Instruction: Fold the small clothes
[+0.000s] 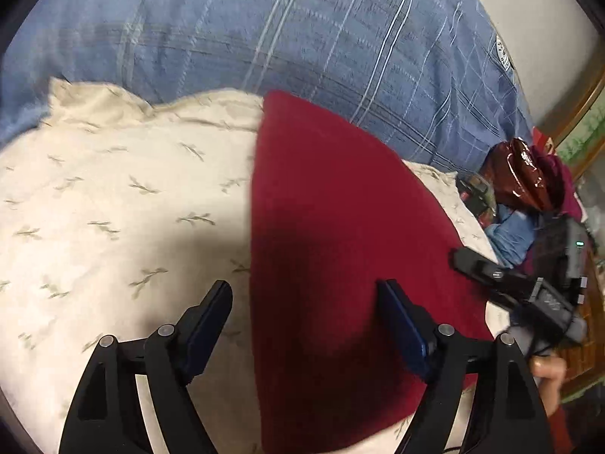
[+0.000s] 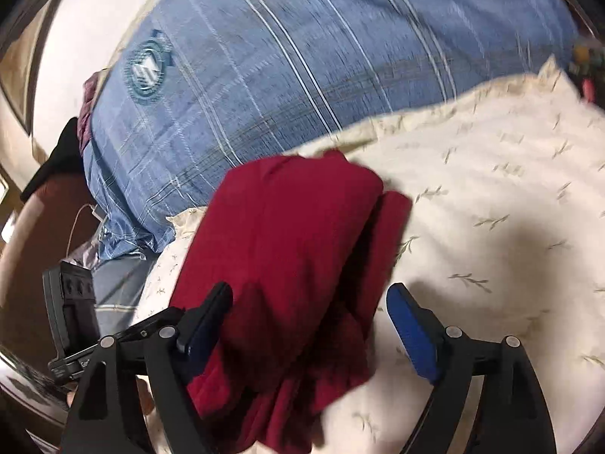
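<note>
While both tongs, left gripper (image 1: 304, 325) and right gripper (image 2: 310, 321), stand spread and empty, the folded dark-red fabric garment (image 2: 287, 249) on the cream leaf-print bedcover (image 2: 491, 196) runs lengthwise from frame bottom toward upper centre.

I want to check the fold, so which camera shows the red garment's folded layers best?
The right wrist view: the red garment shows its folded layers and edges on the cream sheet. The left wrist view shows the same garment only as one flat, smooth red surface.
</note>
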Demonstrator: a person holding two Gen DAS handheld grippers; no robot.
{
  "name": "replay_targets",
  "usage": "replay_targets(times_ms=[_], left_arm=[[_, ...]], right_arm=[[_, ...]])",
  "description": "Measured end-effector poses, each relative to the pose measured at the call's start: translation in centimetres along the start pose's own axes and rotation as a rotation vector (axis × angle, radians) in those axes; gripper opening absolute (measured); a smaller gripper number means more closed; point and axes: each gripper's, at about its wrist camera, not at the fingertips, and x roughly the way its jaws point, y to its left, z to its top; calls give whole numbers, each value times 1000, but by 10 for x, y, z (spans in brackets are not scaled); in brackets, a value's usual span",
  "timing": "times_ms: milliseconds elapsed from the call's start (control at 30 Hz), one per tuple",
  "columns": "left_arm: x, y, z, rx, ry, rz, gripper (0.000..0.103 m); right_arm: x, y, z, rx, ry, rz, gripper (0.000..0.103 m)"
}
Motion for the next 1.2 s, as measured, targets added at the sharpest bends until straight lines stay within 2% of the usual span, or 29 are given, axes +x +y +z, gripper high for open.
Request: replay_targets(times_ms=[133,167,200,233,300,400,467,567,633,667,700,767,833,933,1000,1100,1167,1200], left_arm=[[22,10,11,-25,35,-63,81],[25,9,11,-21,37,-72,81],[27,8,12,-9,34,-81,75],[28,6,14,11,31,-71,71],[26,2,15,36,23,-58,63],[8,-6,13,66,20,-65,55],[-15,-13,6,98,4,-86,55],[-54,-14,-14,135,-24,-44,55],[-68,-7,-33,126,-34,-18,56],[-70,-2,-42,115,-24,5,56],[-70,1,-50,108,-9,26,56],[-66,12,-65,96,10,84,58],[-75,19,-75,83,-33,116,61],[-90,21,-80,67,-111,143,64],[-96,20,-83,53,-147,161,69],[-95,19,-92,31,-162,210,70],[-94,13,-105,30,-158,243,70],[-95,12,-109,34,-165,258,70]], right_arm=[[23,3,3,-26,13,30,87],[24,6,3,-38,16,30,82],[25,10,4,-51,23,24,72],[25,16,4,-67,26,15,69],[19,28,3,-101,27,16,54],[1,50,-2,-149,19,50,50],[-9,64,-6,-166,21,85,50],[-21,84,-23,-200,38,131,50],[-18,87,-38,-173,61,144,55],[-14,86,-45,-141,47,105,60],[-9,85,-54,-134,73,57,60],[-15,86,-63,-139,63,4,60],[-38,91,-74,-153,7,-20,60],[-67,109,-92,-200,-28,10,60],[-75,132,-110,-281,-15,17,55],[-76,160,-139,-387,-25,16,45],[-66,165,-153,-417,12,33,43],[-56,165,-160,-438,31,-12,40]])
